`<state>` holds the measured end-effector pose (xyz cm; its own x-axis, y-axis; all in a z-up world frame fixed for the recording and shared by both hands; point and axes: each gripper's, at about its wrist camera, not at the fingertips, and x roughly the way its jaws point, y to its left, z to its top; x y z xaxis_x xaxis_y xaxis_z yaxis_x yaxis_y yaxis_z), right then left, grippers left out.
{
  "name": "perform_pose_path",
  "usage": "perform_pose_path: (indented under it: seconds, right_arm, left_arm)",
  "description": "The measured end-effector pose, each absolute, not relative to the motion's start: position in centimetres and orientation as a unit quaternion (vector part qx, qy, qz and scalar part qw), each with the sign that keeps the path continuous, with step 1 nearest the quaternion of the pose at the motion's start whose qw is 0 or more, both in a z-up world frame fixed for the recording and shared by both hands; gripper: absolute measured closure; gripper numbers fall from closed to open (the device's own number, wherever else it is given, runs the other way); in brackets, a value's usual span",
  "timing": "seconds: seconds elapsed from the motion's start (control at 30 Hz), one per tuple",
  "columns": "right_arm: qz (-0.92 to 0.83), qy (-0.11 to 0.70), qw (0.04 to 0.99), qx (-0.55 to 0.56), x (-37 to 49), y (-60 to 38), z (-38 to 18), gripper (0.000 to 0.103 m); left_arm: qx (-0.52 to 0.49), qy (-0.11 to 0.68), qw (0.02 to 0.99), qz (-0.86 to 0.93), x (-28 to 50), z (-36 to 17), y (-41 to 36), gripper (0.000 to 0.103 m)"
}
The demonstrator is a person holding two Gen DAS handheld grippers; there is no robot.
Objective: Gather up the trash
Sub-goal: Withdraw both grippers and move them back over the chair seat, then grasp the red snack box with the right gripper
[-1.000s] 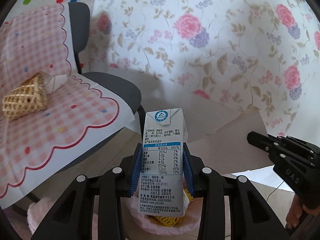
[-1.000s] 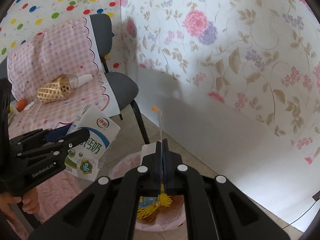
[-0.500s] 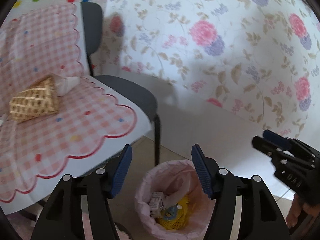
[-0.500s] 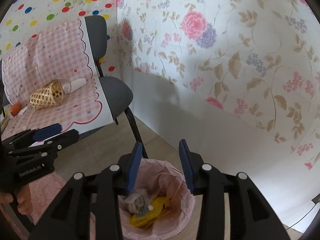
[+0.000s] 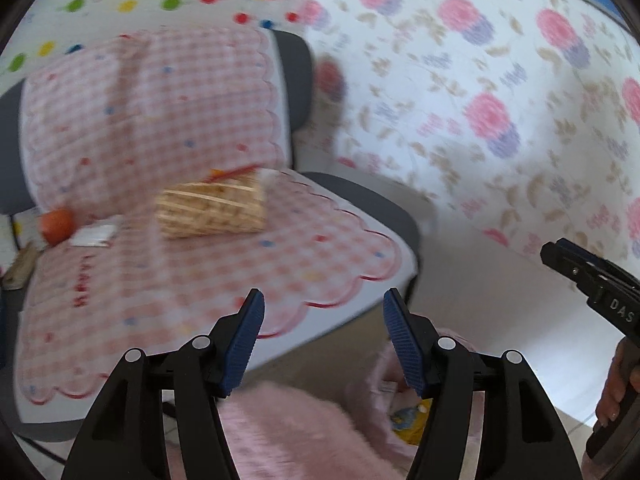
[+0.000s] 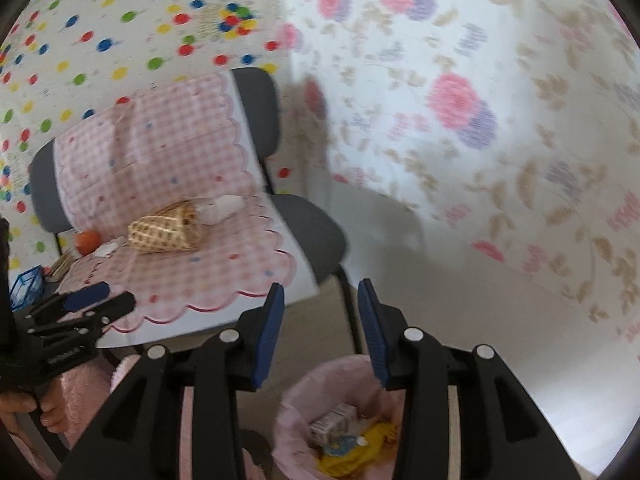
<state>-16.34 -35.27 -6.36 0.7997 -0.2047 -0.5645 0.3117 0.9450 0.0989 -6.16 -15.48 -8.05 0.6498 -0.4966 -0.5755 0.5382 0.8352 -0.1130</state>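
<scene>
A: The trash bin (image 6: 304, 412) on the floor holds a carton (image 6: 334, 426) and yellow netting (image 6: 352, 454), plain from the right wrist only

B: The left wrist shows just the bin's edge; left tool (image 5: 323, 340) and right tool (image 6: 321, 326) both gape, released, holding nothing

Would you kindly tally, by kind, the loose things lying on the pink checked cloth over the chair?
Woven baskets: 1, lying on its side
Orange round things: 1
White crumpled pieces: 2, one at the basket's mouth, one beside the orange thing
Total: 4; the clutter at the cloth's left edge is too blurred to count.
</scene>
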Motion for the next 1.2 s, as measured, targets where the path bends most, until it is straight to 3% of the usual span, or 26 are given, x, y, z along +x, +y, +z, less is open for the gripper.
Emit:
perform_pose_path:
  seconds: [0.43, 1.03, 1.07, 1.13, 1.2]
  right_arm:
    - [-0.042, 0.293, 0.952, 0.073, -6.2, -29.3, -4.8, 0.065]
    - [0.021, 0.337, 0.938, 0.082, 8.2, -27.8, -7.5, 0.065]
    - [0.022, 0.339, 0.936, 0.088, 9.3, -27.8, -7.5, 0.064]
    - [0.029, 0.347, 0.933, 0.094, 11.2, -27.8, -7.8, 0.049]
    - [0.031, 0.358, 0.928, 0.098, 12.9, -27.7, -8.4, 0.048]
  left_arm:
    - [0.007, 0.296, 0.946, -0.133, -0.3, -5.4, -4.1, 0.037]
    - [0.004, 0.314, 0.947, -0.066, 10.8, -7.6, -0.8, 0.037]
    - [0.004, 0.313, 0.947, -0.065, 11.4, -7.6, -1.0, 0.037]
    - [0.005, 0.314, 0.947, -0.064, 12.9, -7.8, -1.2, 0.037]
    - [0.004, 0.316, 0.946, -0.064, 13.9, -8.0, -1.5, 0.037]
